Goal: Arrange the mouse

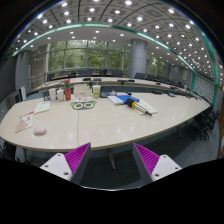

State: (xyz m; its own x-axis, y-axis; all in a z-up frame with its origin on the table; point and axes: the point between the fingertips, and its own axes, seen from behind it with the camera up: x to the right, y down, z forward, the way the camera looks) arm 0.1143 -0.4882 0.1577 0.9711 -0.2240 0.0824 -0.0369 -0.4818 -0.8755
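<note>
From my end it's a big pale table (100, 125) across the middle of the frame. On it: a mouse (40, 129) at left, papers (25, 120) beside it, bottles (66, 92) upper left, and a blue item (122, 98) upper centre.

**Gripper: open, nothing held**

Gripper (111, 160) w/ both fingers apart, wide gap btwn them. Purple pads (78, 157) face inward, tips angled toward each other. Nothing btwn fingers, no contact. Held level, pointing fwd.
</note>
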